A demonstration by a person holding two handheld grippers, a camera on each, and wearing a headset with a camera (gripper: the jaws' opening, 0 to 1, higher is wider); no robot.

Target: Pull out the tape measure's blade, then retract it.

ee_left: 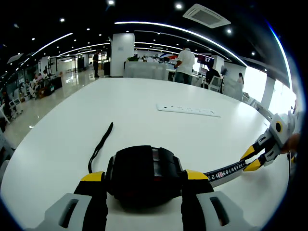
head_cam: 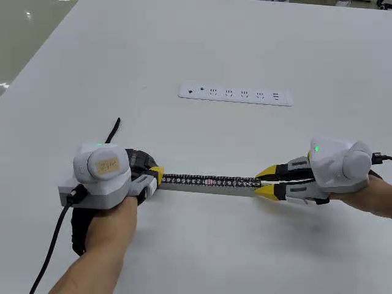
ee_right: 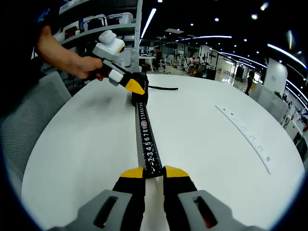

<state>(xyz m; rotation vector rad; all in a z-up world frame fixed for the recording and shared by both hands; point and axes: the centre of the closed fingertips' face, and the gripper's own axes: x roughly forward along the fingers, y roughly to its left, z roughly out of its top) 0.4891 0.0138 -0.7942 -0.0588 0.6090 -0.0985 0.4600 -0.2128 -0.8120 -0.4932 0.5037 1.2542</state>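
Observation:
A black tape measure case (ee_left: 144, 175) sits on the white table, clamped between the yellow-tipped jaws of my left gripper (head_cam: 147, 177). Its dark blade (head_cam: 208, 181) with white numerals runs out flat across the table to the right. My right gripper (head_cam: 264, 182) is shut on the blade's end (ee_right: 153, 169). In the right gripper view the blade (ee_right: 144, 137) stretches away to the case (ee_right: 140, 96) and the left gripper (ee_right: 126, 82). In the left gripper view the right gripper (ee_left: 254, 159) sits at the far right, holding the blade (ee_left: 226, 172).
A white power strip (head_cam: 236, 95) lies flat farther back on the table. The case's black wrist strap (head_cam: 113, 131) trails off behind the left gripper. A black cable (head_cam: 54, 242) hangs from the left gripper toward the near edge. Open white tabletop (head_cam: 202, 245) surrounds everything.

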